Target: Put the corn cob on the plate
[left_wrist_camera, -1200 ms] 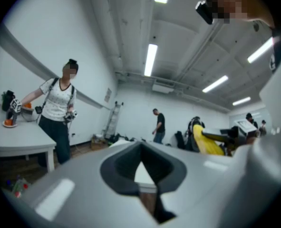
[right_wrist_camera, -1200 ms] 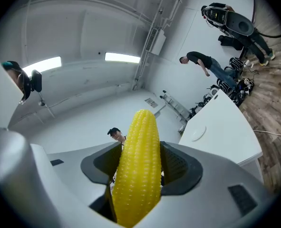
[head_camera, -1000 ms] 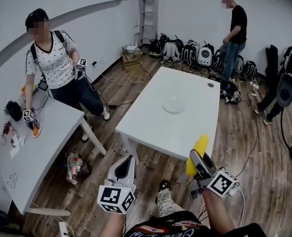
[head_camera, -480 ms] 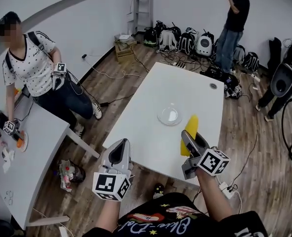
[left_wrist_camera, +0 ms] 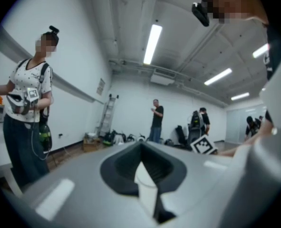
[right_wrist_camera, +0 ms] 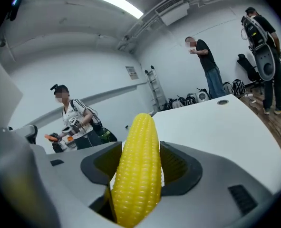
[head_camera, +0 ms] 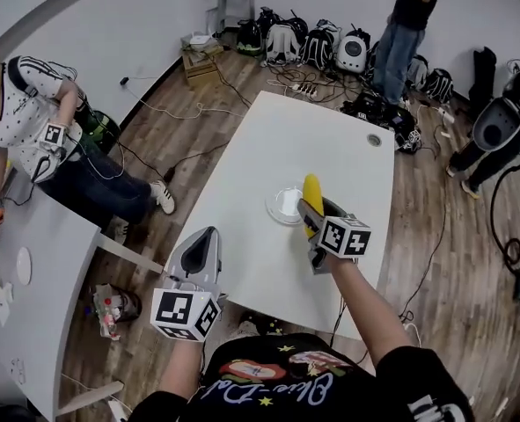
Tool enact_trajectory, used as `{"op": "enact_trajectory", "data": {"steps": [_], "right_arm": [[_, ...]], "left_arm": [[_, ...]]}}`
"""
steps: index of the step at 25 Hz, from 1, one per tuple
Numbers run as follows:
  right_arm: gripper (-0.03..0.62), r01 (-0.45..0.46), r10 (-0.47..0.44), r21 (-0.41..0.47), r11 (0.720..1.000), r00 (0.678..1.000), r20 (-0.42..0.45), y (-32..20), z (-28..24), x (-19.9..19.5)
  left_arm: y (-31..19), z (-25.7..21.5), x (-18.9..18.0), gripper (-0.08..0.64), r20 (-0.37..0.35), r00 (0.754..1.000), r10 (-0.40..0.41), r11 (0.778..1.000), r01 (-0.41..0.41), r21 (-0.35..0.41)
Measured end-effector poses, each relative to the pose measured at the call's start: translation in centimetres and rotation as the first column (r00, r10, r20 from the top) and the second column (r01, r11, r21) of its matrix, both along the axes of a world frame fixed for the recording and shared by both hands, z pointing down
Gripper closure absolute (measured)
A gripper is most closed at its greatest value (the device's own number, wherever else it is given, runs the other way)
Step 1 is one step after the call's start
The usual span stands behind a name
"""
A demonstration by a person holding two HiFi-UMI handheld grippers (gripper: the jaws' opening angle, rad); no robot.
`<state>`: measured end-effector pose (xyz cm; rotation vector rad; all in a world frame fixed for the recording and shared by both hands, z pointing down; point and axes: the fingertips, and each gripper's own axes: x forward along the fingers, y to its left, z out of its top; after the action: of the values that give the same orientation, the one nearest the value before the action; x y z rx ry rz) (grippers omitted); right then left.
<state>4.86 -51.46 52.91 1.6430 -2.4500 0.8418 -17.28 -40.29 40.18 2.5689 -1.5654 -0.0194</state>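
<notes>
A yellow corn cob (head_camera: 311, 193) (right_wrist_camera: 139, 170) sticks up out of my right gripper (head_camera: 316, 214) (right_wrist_camera: 140, 161), which is shut on it. The cob's tip hangs over the white table (head_camera: 330, 139), just at the right rim of a clear glass plate (head_camera: 283, 205). The plate has nothing on it. My left gripper (head_camera: 204, 236) (left_wrist_camera: 142, 175) is shut with nothing in it, low at the table's near left edge. It stands well apart from the plate.
A second white table (head_camera: 40, 297) stands at the left, beside a person (head_camera: 22, 121) holding grippers. Another person (head_camera: 409, 16) stands at the back near backpacks (head_camera: 303, 42). A round cable hole (head_camera: 374, 139) marks the far table end. Black equipment (head_camera: 497, 121) is at the right.
My right gripper has carried the corn cob from below the table's near edge to over the table, beside the plate. The view has closed in on the table. The left gripper stays low.
</notes>
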Motion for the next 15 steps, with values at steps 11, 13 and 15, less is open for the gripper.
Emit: {"op": "enact_trajectory", "data": {"steps": [11, 13, 15], "right_arm": [[0.331, 0.043, -0.094, -0.174, 0.984, 0.950, -0.299, -6.9, 6.4, -1.8], [0.331, 0.057, -0.128, -0.213, 0.975, 0.934, -0.334, -7.1, 7.5, -2.2], [0.331, 0.059, -0.149, -0.252, 0.966, 0.922, -0.357, -7.1, 8.4, -2.6]], "left_arm": [[-4.0, 2.3, -1.9, 0.568, -0.022, 1.000, 0.000, 0.995, -0.003, -0.103], [-4.4, 2.4, -2.1, 0.568, -0.029, 1.000, -0.002, 0.994, -0.001, -0.105], [-4.6, 2.7, -2.3, 0.568, -0.038, 0.999, -0.003, 0.994, -0.001, -0.112]]}}
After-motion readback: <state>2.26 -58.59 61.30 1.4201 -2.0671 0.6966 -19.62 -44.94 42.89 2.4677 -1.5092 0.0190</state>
